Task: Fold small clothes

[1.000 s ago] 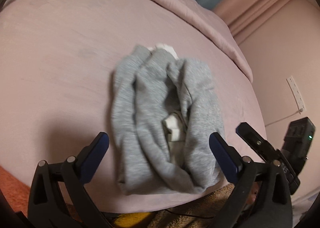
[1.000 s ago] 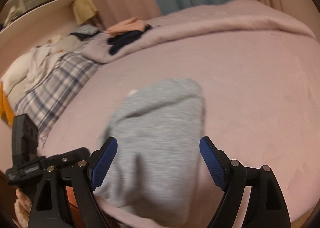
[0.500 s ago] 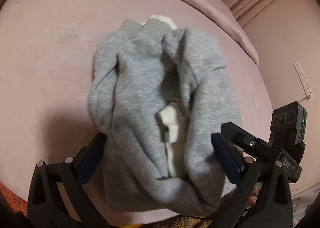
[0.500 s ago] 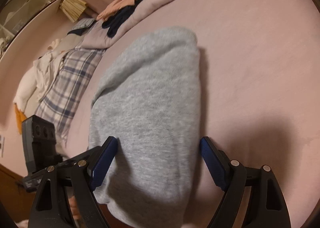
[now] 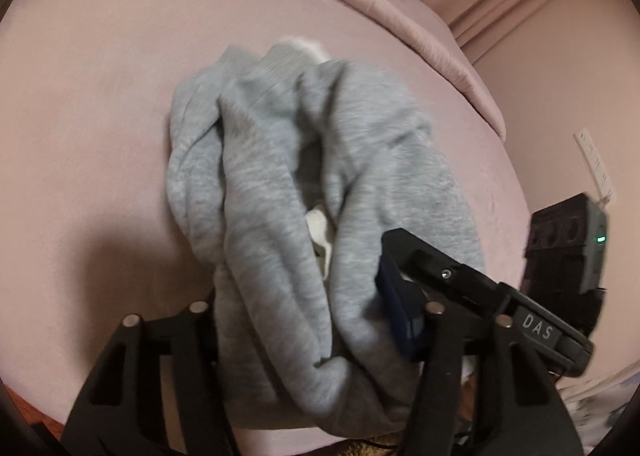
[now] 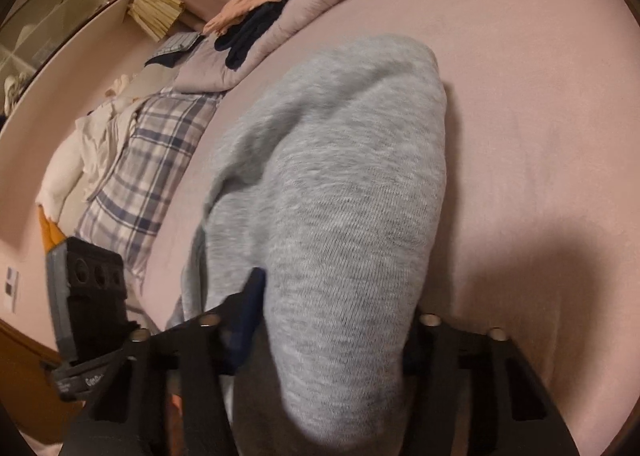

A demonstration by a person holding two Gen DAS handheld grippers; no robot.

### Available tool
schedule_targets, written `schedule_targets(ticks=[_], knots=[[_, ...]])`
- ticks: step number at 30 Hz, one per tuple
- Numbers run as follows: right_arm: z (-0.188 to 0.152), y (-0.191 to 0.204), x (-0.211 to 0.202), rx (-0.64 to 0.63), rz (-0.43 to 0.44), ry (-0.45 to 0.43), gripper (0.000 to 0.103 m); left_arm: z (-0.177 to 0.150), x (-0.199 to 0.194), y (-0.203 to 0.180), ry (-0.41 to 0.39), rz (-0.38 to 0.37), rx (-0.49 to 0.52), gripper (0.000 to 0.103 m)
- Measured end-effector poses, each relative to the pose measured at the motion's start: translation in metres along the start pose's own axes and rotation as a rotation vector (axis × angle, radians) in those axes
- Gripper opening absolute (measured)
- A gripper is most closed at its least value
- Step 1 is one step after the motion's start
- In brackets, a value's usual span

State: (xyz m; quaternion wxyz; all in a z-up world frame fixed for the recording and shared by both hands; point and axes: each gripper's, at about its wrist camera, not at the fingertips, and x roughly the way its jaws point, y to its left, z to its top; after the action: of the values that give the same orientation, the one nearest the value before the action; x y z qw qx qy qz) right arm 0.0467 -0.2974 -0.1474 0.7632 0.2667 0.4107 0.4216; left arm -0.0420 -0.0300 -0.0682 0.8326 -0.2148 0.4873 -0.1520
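left claw [image 5: 304, 320]: jaws have just been closing and now clamp the near end of the bunched grey garment [image 5: 280, 184], cloth filling the gap between the blue pads. right claw [image 6: 332, 320]: jaws have also just been closing and pinch the same grey garment [image 6: 344, 192] from its other side, one pad hidden under the fabric. the garment lies crumpled on the pink bed [image 5: 88, 104], a white lining [image 5: 320, 228] showing in its central fold. beyond it, a plaid cloth [image 6: 148, 172] and a pile of dark and peach clothes [image 6: 252, 24] lie at the bed edge.
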Motion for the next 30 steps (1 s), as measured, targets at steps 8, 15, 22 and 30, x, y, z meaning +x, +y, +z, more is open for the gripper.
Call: schedule_targets(ticks=[8, 15, 22, 30], knots=[[0.033, 0.025, -0.044, -0.112, -0.040, -0.151, 0.040, 0.035, -0.025, -0.046, -0.162, -0.030, 0.122, 0.055], [0.067, 0.025, -0.056, -0.196, -0.083, -0.252, 0.040, 0.059, -0.006, -0.059, -0.226, -0.049, 0.145, 0.055], [0.081, -0.018, -0.015, -0.101, -0.100, -0.145, 0.041, 0.065, 0.055, -0.037, -0.090, 0.004, 0.059, 0.055], [0.073, -0.040, -0.002, 0.002, -0.162, -0.059, 0.053, 0.058, 0.063, -0.024, -0.046, 0.008, 0.013, 0.069]])
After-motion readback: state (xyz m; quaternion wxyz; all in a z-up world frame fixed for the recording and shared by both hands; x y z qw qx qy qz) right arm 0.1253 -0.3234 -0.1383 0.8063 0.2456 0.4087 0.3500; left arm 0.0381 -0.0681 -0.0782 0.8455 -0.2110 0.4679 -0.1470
